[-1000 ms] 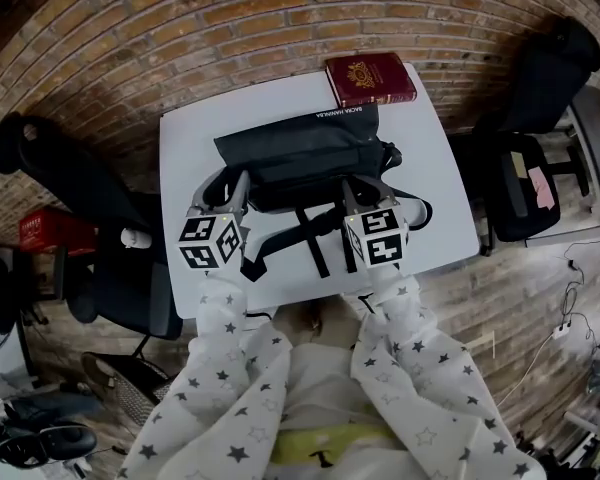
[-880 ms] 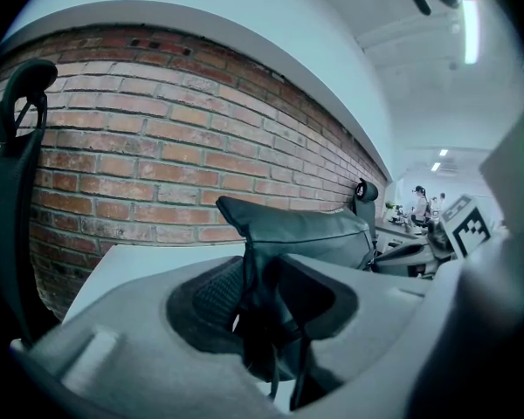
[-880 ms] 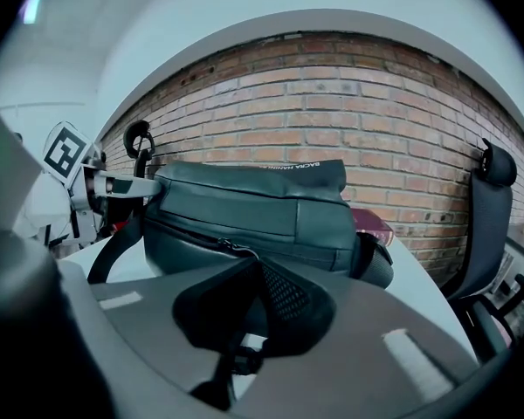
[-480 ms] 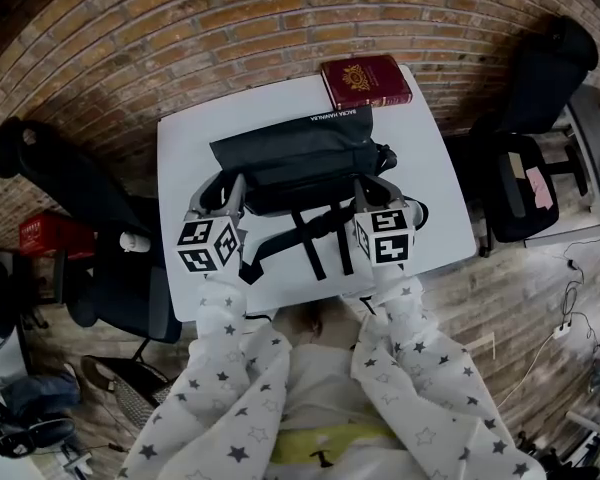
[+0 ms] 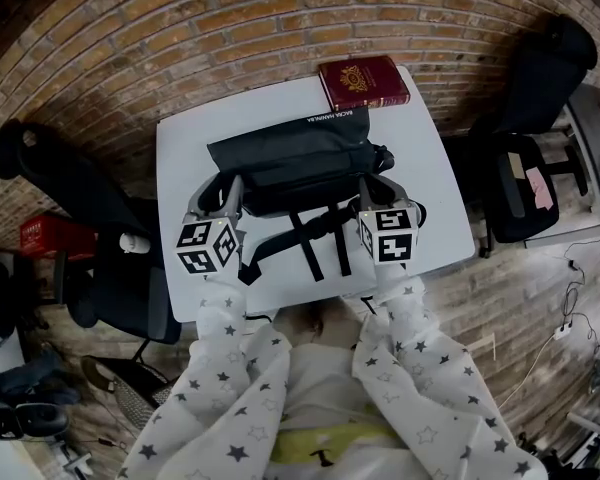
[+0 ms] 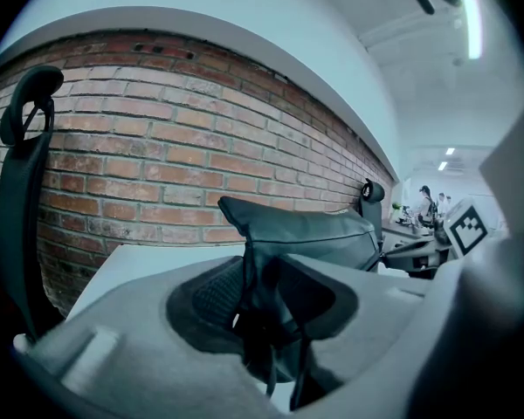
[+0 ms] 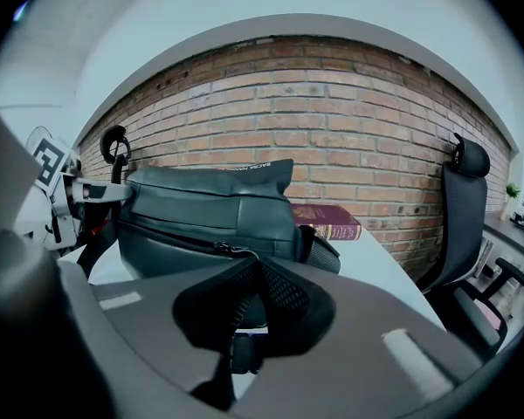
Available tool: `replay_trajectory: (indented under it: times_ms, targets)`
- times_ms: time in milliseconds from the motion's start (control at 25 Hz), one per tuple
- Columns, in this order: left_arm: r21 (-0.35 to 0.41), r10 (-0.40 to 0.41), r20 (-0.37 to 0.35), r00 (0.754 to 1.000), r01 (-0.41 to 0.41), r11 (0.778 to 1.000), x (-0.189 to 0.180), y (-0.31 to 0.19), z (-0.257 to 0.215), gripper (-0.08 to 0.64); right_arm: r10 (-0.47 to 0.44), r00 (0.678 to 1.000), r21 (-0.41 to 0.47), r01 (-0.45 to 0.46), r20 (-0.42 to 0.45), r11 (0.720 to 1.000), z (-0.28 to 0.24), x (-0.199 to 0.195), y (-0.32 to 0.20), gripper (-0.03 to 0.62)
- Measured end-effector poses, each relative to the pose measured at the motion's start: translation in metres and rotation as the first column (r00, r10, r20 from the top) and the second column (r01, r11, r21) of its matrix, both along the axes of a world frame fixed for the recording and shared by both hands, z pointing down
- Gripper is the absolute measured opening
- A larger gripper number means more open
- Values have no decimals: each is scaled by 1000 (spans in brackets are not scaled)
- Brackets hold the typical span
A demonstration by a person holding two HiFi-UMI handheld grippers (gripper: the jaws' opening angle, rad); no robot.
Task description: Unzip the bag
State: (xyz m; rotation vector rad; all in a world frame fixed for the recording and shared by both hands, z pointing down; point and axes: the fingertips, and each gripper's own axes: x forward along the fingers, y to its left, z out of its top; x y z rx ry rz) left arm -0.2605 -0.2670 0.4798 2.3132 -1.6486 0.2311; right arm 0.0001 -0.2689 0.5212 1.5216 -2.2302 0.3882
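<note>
bag (image 5: 300, 158): flat on table (image 5: 180, 158), soft, light, slack | left gripper (image 6: 260, 299): fingers (image 6: 201, 297) clamp its end fabric as anchor | right gripper (image 7: 255, 278): clenched on what looks like the zipper pull (image 7: 243, 353) | best hold: the pull, fabric kept taut

Table (image 5: 180, 168): one
Bag (image 5: 290, 153): one
Book (image 5: 363, 81): one
Tools: two, left tool (image 5: 223, 190) and right tool (image 5: 380, 188)
Chairs: two, left chair (image 5: 70, 183) and right chair (image 5: 545, 78)
Crate (image 5: 45, 233): one
</note>
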Motion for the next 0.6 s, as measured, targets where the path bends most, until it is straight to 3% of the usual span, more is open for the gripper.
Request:
replay_trajectory:
  times_ms: [600]
  targets:
    - [8,-37,1,999,37,999,1,0,-1,126,111,993,-6,-111,25,994,2,40,-10,18]
